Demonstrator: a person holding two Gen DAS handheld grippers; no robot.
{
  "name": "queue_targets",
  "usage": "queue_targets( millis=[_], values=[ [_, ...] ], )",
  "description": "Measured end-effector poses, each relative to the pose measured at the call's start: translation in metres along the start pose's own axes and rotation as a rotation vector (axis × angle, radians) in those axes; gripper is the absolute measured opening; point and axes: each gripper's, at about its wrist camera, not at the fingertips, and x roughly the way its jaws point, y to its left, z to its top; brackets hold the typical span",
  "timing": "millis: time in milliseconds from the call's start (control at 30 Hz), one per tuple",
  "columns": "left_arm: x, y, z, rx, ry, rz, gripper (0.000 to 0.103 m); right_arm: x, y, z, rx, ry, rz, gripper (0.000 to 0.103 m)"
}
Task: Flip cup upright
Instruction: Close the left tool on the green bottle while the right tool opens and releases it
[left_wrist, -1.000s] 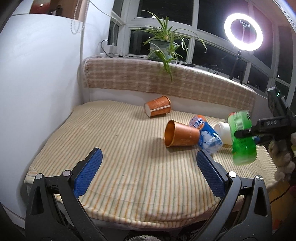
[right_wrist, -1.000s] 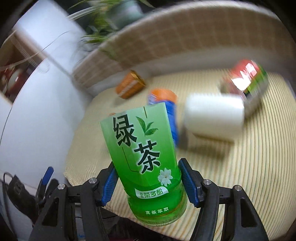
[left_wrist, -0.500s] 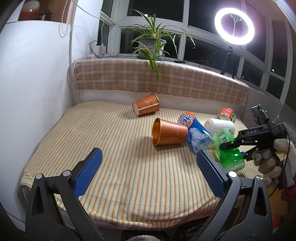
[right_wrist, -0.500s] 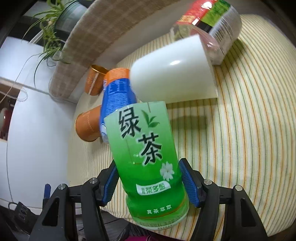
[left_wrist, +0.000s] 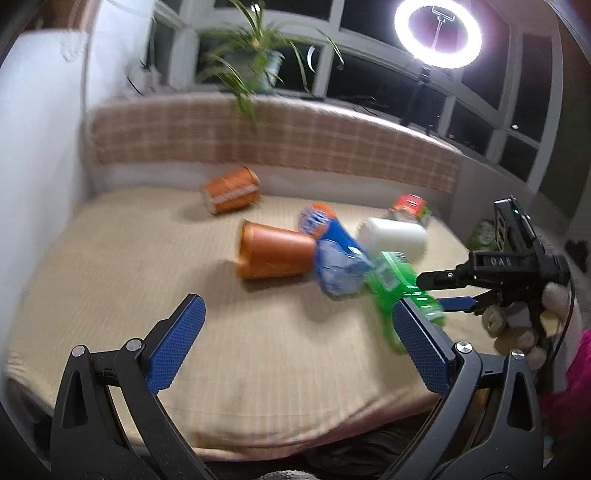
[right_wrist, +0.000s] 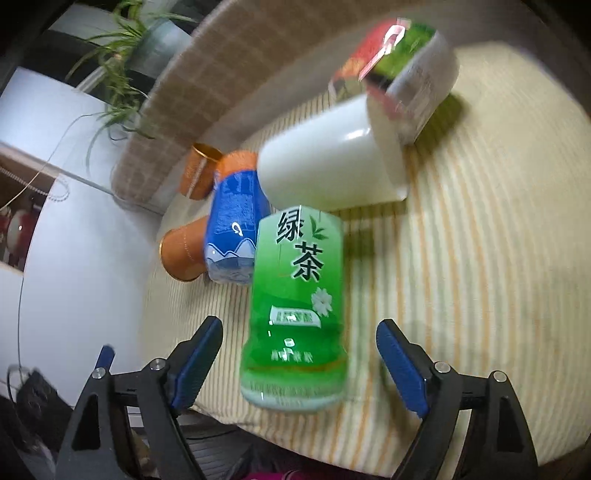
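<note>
Several cups lie on their sides on the striped mattress (left_wrist: 110, 266): a copper cup (left_wrist: 273, 254) (right_wrist: 183, 254) in the middle, an orange cup (left_wrist: 231, 194) (right_wrist: 199, 170) near the backrest, and a white cup (left_wrist: 393, 236) (right_wrist: 332, 166). A green tea bottle (right_wrist: 295, 306) (left_wrist: 399, 280) lies tilted between the spread fingers of my right gripper (right_wrist: 298, 326) (left_wrist: 430, 291), which is open and not touching it. My left gripper (left_wrist: 297, 302) hovers open over the mattress's front part, holding nothing, short of the copper cup.
A blue bottle (left_wrist: 332, 254) (right_wrist: 236, 229) lies between the copper cup and the green bottle. A red-green container (left_wrist: 410, 208) (right_wrist: 399, 70) rests behind the white cup. A plaid backrest (left_wrist: 277, 136), a plant (left_wrist: 255, 55), a ring light (left_wrist: 437, 33) and a white wall (left_wrist: 37, 147) border the mattress.
The right gripper brought the green bottle down beside the blue bottle and opened, letting it go. The left gripper stayed open; its view shifted slightly and blurred.
</note>
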Motion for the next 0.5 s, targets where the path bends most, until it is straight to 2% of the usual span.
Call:
queue_targets(
  millis=[133,267,500],
  values=[
    [0.021,-0.011,0.007,-0.039,0.072,-0.104,0.102,-0.028,-0.007,-0.015,-0.009,-0.084,-0.032,0.088],
    [0.049,-0.017,0.013,-0.131,0.187,-0.231,0.095,-0.052,-0.018,-0.030,0.007,-0.151,-0.065,0.089],
    [0.099,-0.029,0.017,-0.281,0.333,-0.326,0.093,-0.084,-0.055,-0.057,0.111,-0.222,-0.072,0.089]
  ],
)
